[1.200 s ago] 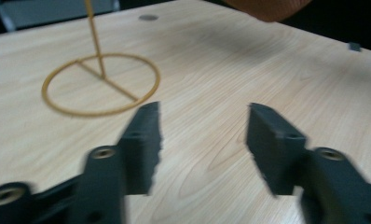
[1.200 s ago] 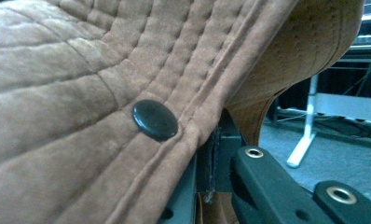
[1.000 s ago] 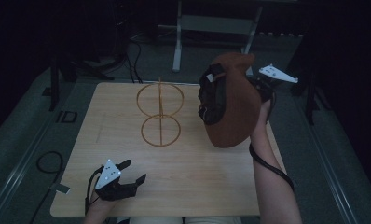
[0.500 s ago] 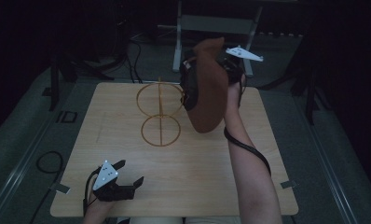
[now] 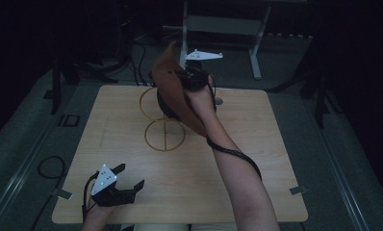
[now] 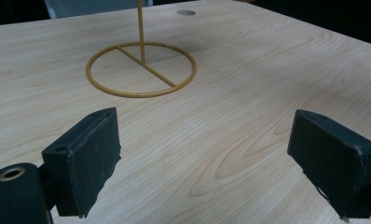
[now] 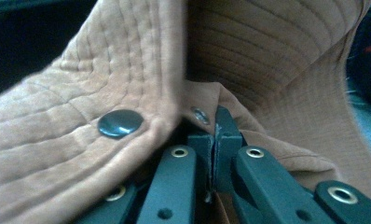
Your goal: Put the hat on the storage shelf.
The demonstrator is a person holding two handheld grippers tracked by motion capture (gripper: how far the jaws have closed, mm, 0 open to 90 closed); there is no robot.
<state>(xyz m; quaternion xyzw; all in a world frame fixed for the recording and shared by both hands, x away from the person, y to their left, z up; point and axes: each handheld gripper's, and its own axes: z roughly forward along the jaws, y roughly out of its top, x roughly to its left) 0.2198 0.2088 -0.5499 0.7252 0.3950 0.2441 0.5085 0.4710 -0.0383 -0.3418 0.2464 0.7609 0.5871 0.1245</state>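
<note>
A brown brimmed hat (image 5: 172, 89) hangs in the air over the far middle of the table, in front of the top of a gold wire stand (image 5: 165, 135). My right gripper (image 5: 185, 81) is shut on the hat's edge. In the right gripper view the jaws are pressed together (image 7: 216, 135) on the quilted brown cloth (image 7: 267, 56) beside a dark snap button (image 7: 120, 123). The stand has a round base ring (image 6: 141, 70) and an upright rod. My left gripper (image 5: 130, 179) rests low near the table's front left corner, open (image 6: 202, 158), with nothing between its pads.
The light wooden table (image 5: 257, 159) sits on a dark grey floor. A cable (image 5: 50, 166) loops on the floor at the left. A metal frame (image 5: 223, 24) stands behind the table. A small round mark (image 6: 186, 12) lies on the tabletop beyond the stand.
My right hand has carried the hat leftward from the table's right side to above the wire stand. The left gripper has stayed where it was.
</note>
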